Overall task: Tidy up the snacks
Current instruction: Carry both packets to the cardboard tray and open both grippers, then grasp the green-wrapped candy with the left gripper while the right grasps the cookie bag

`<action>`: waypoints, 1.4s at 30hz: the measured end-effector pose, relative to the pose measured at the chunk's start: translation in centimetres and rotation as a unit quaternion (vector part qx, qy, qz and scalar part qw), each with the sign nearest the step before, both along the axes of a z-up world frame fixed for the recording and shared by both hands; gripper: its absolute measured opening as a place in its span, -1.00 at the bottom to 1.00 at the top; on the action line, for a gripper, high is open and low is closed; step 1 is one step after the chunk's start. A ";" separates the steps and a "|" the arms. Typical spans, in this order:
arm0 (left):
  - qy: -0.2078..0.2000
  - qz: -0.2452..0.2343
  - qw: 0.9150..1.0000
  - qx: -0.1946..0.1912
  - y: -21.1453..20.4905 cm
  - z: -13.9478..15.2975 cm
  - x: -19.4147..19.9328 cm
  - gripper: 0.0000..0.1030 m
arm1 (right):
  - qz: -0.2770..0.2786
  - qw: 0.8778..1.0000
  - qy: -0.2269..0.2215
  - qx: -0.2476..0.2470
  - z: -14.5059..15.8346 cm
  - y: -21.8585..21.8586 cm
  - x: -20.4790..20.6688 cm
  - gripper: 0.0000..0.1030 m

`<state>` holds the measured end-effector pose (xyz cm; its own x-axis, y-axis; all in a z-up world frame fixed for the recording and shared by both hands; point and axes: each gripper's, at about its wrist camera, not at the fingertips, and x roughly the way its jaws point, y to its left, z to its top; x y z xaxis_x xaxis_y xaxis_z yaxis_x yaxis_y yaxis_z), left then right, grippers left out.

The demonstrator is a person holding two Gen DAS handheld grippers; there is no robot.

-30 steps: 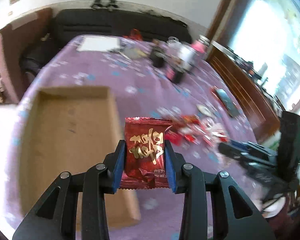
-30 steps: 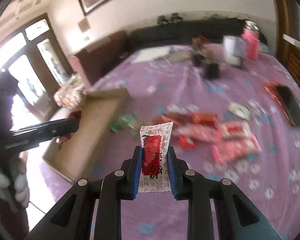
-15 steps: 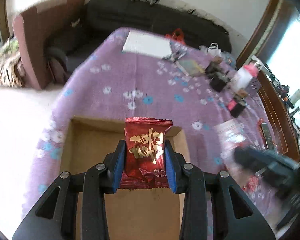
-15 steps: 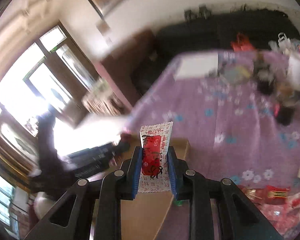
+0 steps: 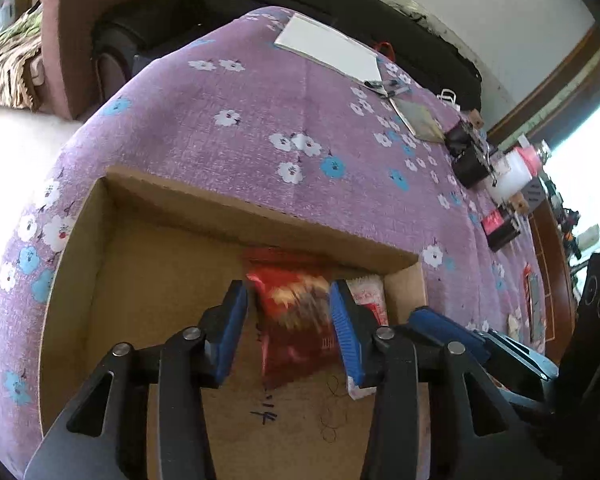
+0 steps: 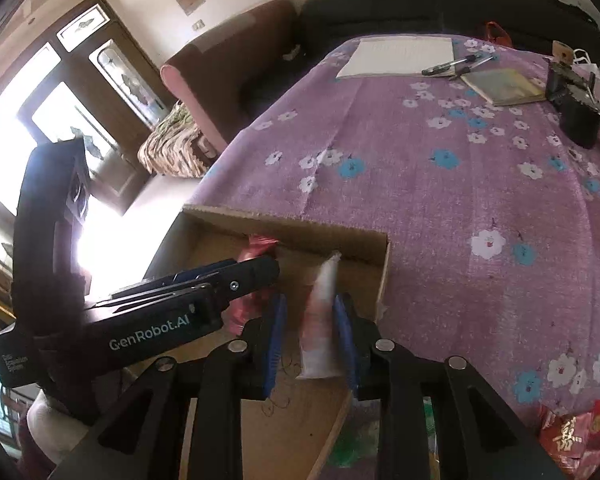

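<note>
I see both grippers over the cardboard box [image 5: 148, 280]. My left gripper [image 5: 288, 332] has just opened its jaws; the blurred red packet [image 5: 296, 320] sits loose between them. My right gripper [image 6: 310, 344] has also opened around the white sachet [image 6: 320, 320].

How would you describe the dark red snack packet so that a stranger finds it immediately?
Find the cardboard box on the purple flowered cloth. Inside, near its far wall, the dark red packet lies between the left tongs. Its neighbour is white and pink; this one is glossy red.
</note>
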<state>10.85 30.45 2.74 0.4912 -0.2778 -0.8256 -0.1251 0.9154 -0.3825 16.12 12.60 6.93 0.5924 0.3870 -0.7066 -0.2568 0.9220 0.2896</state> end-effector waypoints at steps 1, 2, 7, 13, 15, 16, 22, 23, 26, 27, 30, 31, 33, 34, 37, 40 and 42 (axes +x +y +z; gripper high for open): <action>-0.002 0.003 1.000 -0.004 0.2 0.2 -0.2 -0.20 | -0.002 1.000 -0.002 0.010 0.2 -0.3 -0.2 -0.24; -0.004 0.006 1.000 -0.005 0.4 0.4 -0.3 -0.20 | -0.003 1.000 -0.004 0.018 0.6 -0.6 0.0 -0.22; -0.038 0.022 0.999 -0.017 1.7 2.9 -3.3 -0.20 | -0.041 0.998 -0.026 0.044 2.4 -4.2 -2.0 -0.17; -0.071 0.018 0.997 -0.027 1.1 4.6 -8.2 -0.02 | -0.061 0.998 0.005 -0.022 -0.6 -5.9 -3.4 -0.16; -0.071 0.014 0.997 -0.031 0.5 4.8 -9.3 -0.02 | -0.059 0.997 0.017 -0.035 -1.8 -5.5 -3.5 -0.21; -0.070 0.010 0.997 -0.035 0.2 4.9 -9.9 -0.02 | -0.056 0.997 0.025 -0.043 -2.4 -5.1 -3.5 -0.21; -0.085 -0.010 0.996 -0.029 -2.3 5.9 -12.7 -0.02 | -0.025 0.993 0.007 -0.116 -3.7 -2.7 -6.5 -0.54; -0.088 -0.015 0.996 -0.027 -2.7 6.1 -13.1 -0.02 | -0.024 0.992 0.005 -0.125 -3.9 -2.7 -7.2 -0.55; -0.097 -0.034 0.995 -0.019 -4.3 6.6 -14.4 -0.02 | -0.026 0.989 0.002 -0.145 -4.5 -3.6 -10.7 -0.55; -0.100 -0.044 0.994 -0.014 -5.1 6.7 -14.7 -0.02 | -0.029 0.989 0.004 -0.143 -4.7 -4.2 -11.8 -0.55; -0.106 -0.070 0.992 -0.006 -7.3 6.9 -15.7 -0.02 | -0.035 0.992 0.015 -0.123 -5.1 -6.6 -15.6 -0.55; -0.106 -0.080 0.991 -0.006 -8.1 6.9 -16.0 -0.02 | -0.038 0.992 0.020 -0.117 -5.3 -7.6 -17.2 -0.55; -0.104 -0.099 0.990 -0.013 -9.7 6.8 -16.4 -0.02 | -0.040 0.993 0.028 -0.108 -5.4 -8.8 -18.7 -0.52; -0.102 -0.108 0.989 -0.018 -10.6 6.6 -16.7 -0.02 | -0.044 0.995 0.034 -0.089 -5.3 -10.0 -19.6 -0.50; -0.099 -0.126 0.987 -0.021 -12.7 6.2 -17.4 -0.02 | -0.070 0.998 0.003 0.005 -3.5 -14.3 -22.0 -0.31; -0.091 -0.147 0.985 -0.025 -14.8 5.4 -18.1 -0.02 | -0.111 0.993 -0.032 0.018 -2.3 -17.6 -23.9 -0.15; -0.083 -0.157 0.984 -0.025 -15.9 4.7 -18.6 -0.02 | -0.117 0.992 -0.027 0.021 -2.5 -18.5 -24.2 -0.15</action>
<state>-7.71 14.51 7.47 0.5012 -0.4758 -0.7228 0.2285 0.8784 -0.4198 -8.07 -5.93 4.40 0.7067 0.2626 -0.6569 -0.0525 0.9454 0.3215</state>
